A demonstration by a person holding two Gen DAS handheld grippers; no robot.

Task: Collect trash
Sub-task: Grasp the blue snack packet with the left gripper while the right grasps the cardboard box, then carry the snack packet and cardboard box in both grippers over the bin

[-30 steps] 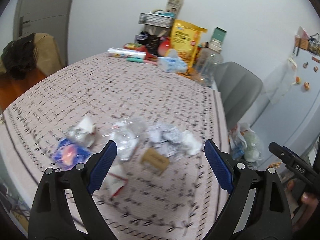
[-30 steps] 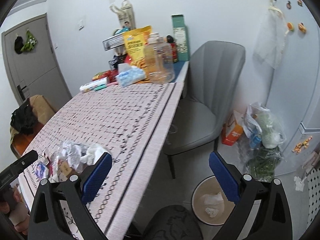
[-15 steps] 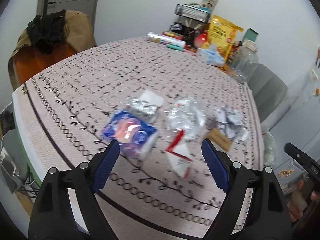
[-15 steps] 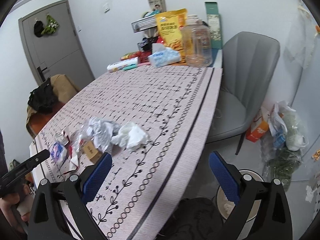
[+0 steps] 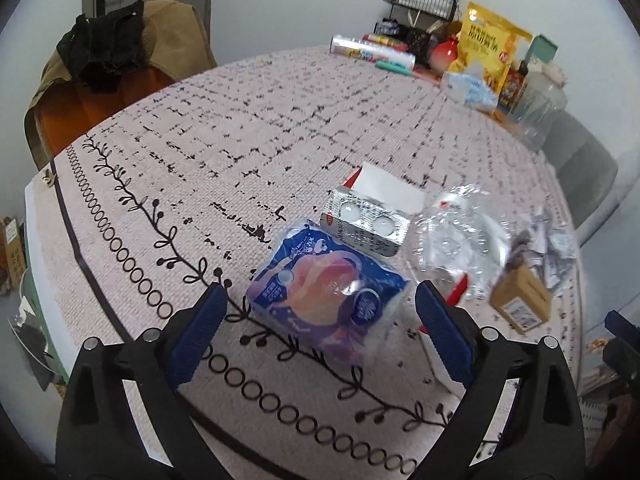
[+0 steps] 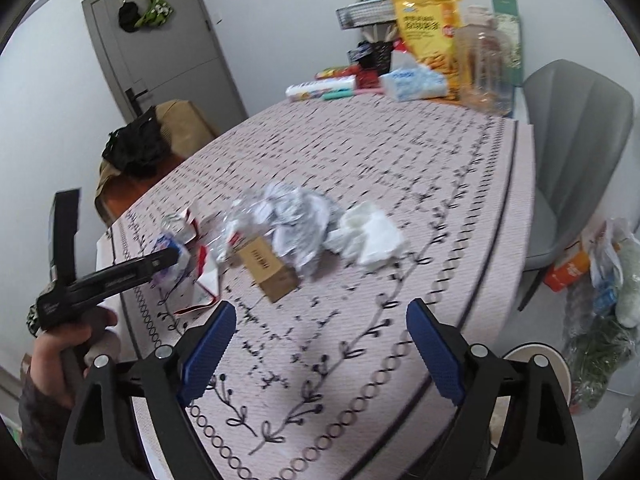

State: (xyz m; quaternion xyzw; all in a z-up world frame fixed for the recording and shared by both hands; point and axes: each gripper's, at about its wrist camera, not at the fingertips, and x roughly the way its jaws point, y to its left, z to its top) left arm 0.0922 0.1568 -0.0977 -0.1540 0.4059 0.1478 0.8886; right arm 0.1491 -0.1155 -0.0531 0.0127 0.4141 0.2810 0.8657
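Observation:
A blue and pink tissue pack (image 5: 326, 292) lies on the patterned tablecloth (image 5: 240, 152) between the open jaws of my left gripper (image 5: 320, 312), just ahead of the tips. Behind it lie a silver pill blister (image 5: 366, 226), clear crumpled plastic (image 5: 456, 244) and a small brown box (image 5: 520, 300). In the right wrist view my right gripper (image 6: 320, 340) is open and empty above the cloth, short of the brown box (image 6: 268, 268), crumpled paper (image 6: 296, 216) and white tissue (image 6: 368, 236). The left gripper (image 6: 116, 272) shows there over the tissue pack.
A bin (image 6: 536, 364) stands on the floor below the table's right edge, near a grey chair (image 6: 576, 128) and plastic bags (image 6: 608, 280). Snack bags, a jar and a rack (image 5: 480, 48) crowd the far end. A brown chair with black clothes (image 5: 108, 48) stands at the left.
Both grippers have moved closer to the trash pile. The left one has swung left and down until the tissue pack sits between its jaws. Both stay open.

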